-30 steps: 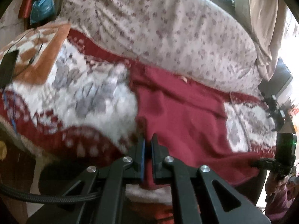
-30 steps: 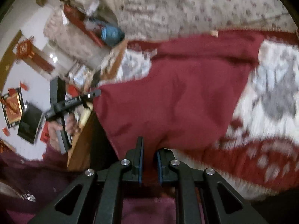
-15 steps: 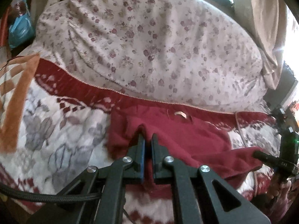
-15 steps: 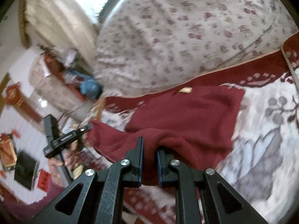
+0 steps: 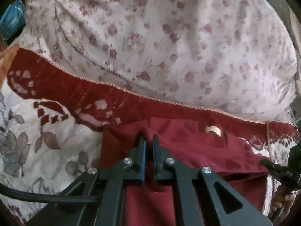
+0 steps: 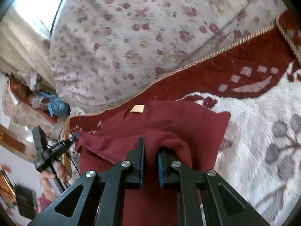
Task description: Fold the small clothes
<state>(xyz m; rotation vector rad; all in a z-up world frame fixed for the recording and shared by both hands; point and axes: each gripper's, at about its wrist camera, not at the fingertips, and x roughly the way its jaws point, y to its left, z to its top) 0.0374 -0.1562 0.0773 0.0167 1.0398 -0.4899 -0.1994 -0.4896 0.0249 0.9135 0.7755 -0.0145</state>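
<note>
A dark red garment (image 5: 197,150) lies on a red and white patterned blanket (image 5: 47,124), folded over itself, with its tan neck label (image 5: 213,129) near the far edge. My left gripper (image 5: 148,141) is shut on a pinch of the garment's folded edge. In the right wrist view the same garment (image 6: 178,120) is doubled over, label (image 6: 137,109) at the far edge. My right gripper (image 6: 150,146) holds a fold of it between narrowly parted jaws. Each gripper shows in the other's view, the right one (image 5: 278,169) and the left one (image 6: 54,148).
A big floral quilt (image 5: 169,37) rises right behind the garment, also in the right wrist view (image 6: 141,28). A blue bag (image 6: 56,107) and clutter sit at the far left. The blanket's corded edge (image 6: 216,52) runs along the quilt.
Both grippers have carried the garment's near edge forward over itself towards the label end, so the garment now lies doubled. The right jaws look slightly wider.
</note>
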